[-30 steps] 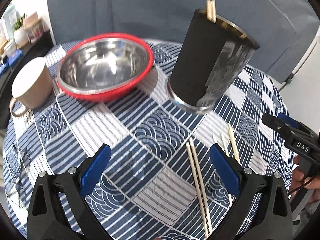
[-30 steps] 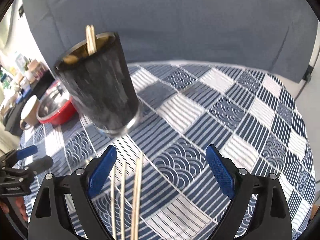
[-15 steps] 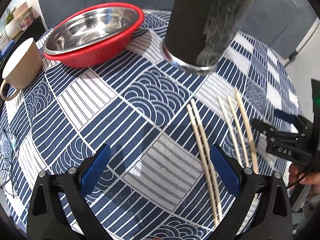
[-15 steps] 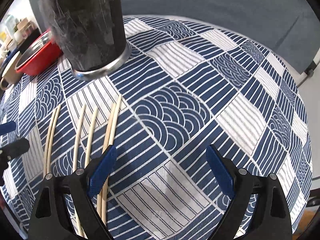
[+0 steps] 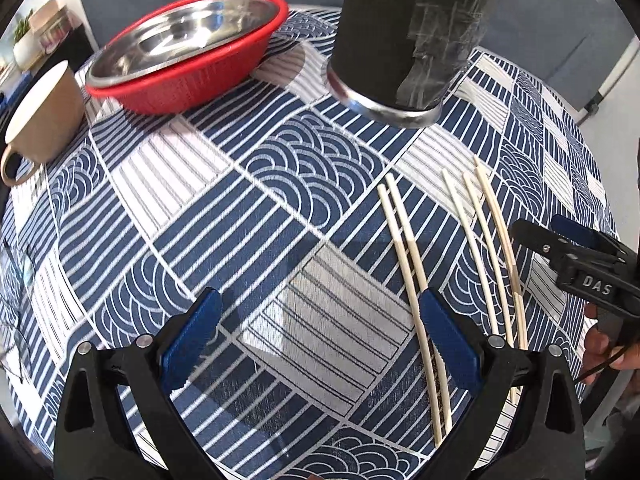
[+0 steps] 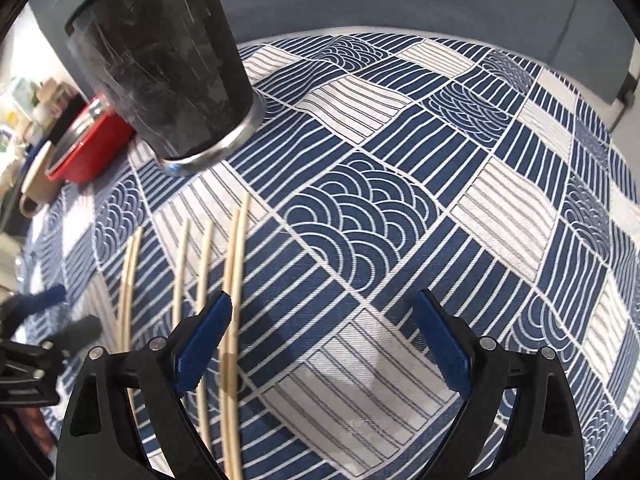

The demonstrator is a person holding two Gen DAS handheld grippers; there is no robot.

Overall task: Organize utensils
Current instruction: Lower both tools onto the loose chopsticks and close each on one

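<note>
Several pale wooden chopsticks lie side by side on the blue-and-white patterned tablecloth (image 5: 248, 216). In the left wrist view one pair (image 5: 408, 264) runs under my left gripper's right finger, and more chopsticks (image 5: 486, 240) lie further right. My left gripper (image 5: 320, 344) is open and empty above the cloth. My right gripper (image 6: 322, 340) is open and empty; a chopstick pair (image 6: 234, 280) passes by its left finger. A tall black utensil cup (image 5: 416, 28) stands upright beyond the chopsticks, and it also shows in the right wrist view (image 6: 160, 60).
A steel bowl in a red basket (image 5: 188, 64) and a beige mug (image 5: 40, 120) stand at the far left. The right gripper shows at the right edge of the left wrist view (image 5: 576, 264). The table's round edge drops off on the right.
Both grippers have dropped lower and closer to the cloth and the chopsticks. The cup now looms taller, its rim out of view. Both stay open.
</note>
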